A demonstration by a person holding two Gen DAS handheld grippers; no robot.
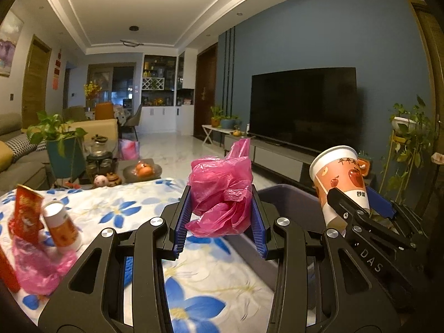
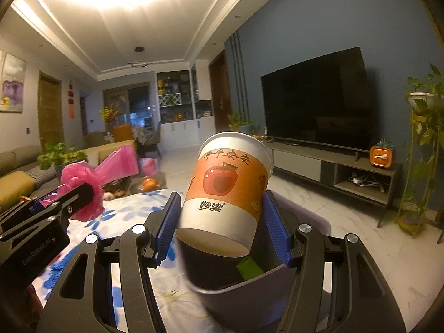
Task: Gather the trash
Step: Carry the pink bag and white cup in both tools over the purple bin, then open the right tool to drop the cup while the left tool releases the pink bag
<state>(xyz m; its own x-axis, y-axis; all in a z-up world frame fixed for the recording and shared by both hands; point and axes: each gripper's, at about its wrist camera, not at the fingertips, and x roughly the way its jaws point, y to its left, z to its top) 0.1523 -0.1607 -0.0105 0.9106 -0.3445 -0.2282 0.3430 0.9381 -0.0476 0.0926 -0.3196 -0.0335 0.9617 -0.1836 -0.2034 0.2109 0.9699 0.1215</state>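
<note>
The left gripper (image 1: 220, 219) clasps a pink plastic bag (image 1: 222, 191) and the right gripper (image 2: 222, 222) a paper cup (image 2: 227, 191) above the bin (image 2: 249, 291), while wrappers (image 1: 27, 222) remain on the bench (image 1: 125, 208) beside it.

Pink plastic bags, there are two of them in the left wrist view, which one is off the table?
The crumpled pink bag pinched in the left gripper. The other pink bag lies on the floral tablecloth at far left.

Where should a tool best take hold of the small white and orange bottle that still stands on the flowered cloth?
Grip the small white and orange bottle across its round orange body, below the white cap, coming from the front. It leans slightly, and the red packet crowds its left side, so the right side looks freer.
</note>
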